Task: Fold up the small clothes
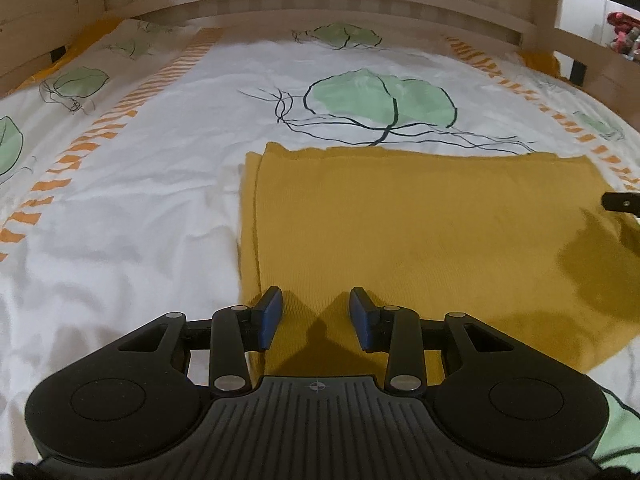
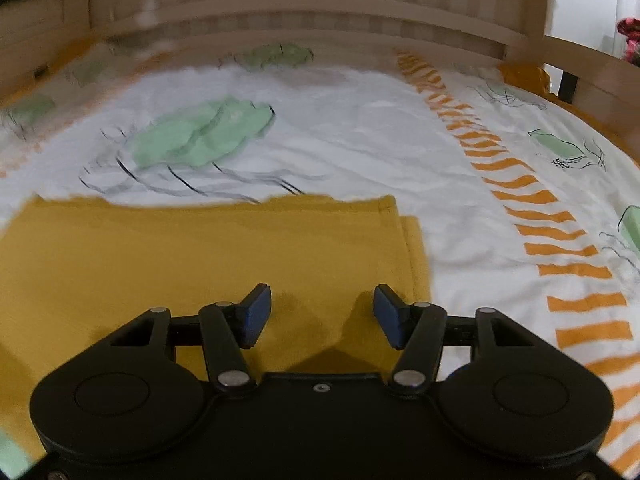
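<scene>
My left gripper hangs with its jaws parted and nothing between them, above the near left corner of the folded mustard garment, which lies flat on the white leaf-printed bedsheet. My right gripper is spread wider, also empty, over the garment's near right corner. A wooden bed rail runs behind.

left claw – parted, empty | right claw – parted wider, empty
</scene>
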`<state>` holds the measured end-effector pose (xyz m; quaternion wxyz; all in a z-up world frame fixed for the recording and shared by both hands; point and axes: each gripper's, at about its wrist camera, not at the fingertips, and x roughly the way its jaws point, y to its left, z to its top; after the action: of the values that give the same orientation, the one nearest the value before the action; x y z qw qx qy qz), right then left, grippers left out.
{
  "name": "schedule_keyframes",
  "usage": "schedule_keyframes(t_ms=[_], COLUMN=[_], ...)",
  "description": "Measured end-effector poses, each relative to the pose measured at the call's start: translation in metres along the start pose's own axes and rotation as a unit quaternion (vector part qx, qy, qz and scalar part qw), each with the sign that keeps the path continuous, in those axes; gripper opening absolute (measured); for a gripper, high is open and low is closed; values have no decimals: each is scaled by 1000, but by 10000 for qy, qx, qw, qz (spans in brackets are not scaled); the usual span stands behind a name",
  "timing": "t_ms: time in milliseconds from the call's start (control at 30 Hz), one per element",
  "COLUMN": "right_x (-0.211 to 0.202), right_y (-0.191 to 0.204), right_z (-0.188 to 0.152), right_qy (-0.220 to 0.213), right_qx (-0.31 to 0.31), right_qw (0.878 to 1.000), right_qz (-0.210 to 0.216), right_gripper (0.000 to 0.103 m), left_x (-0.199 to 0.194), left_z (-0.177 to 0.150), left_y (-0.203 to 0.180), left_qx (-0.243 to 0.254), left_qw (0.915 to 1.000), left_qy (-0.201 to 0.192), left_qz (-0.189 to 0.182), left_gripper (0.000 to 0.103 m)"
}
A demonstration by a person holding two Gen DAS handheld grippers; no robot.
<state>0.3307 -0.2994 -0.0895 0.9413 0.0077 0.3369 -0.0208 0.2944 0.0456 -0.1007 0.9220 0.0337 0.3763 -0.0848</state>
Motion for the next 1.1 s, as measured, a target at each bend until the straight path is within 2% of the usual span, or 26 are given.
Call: schedule_keyframes(t_ms=[133,300,400,567,700,767,833,1000,1100], right_x=[-28,-37,-41,-38,-40,-41,-42,-43,-43], right_y=[26,52,48,44,42,41,41,41,41], right_z=[-17,-60,-77,-79,-89,-90,-91,-92,-93], right_qy=[-76,352,203,129,-76,-104,-126,-160,-167], right_qx=[-375,-782,-564,-441,-396,-333,-324,-310,-287], right_qw=[9985,9950,9971,9980,9980,9980,9980,9979,9979], right_qz=[389,515,462,432,477,522,531,539,556], right_gripper=[63,63,64,65,67,67,67,67,67], left_x=[-11,-20,-21,-17,-22,-32,-43,-42,-30], left_z=[-10,-28,-34,-35,-32,-27,-23,-11,-16], left_y=[-5,-8,-5,-2,-7,-11,-17,-64,-82], left_qx=[-48,-96,-213,-412,-370,-518,-680,-79,6], left_qw=[9999,9998,9995,9987,9990,9986,9972,9984,9981], left_qy=[50,111,127,142,166,69,-119,-160,1], left_qz=[-95,-111,-175,-258,-164,-120,-297,-540,-614], left_gripper=[36,37,38,39,39,38,39,40,40])
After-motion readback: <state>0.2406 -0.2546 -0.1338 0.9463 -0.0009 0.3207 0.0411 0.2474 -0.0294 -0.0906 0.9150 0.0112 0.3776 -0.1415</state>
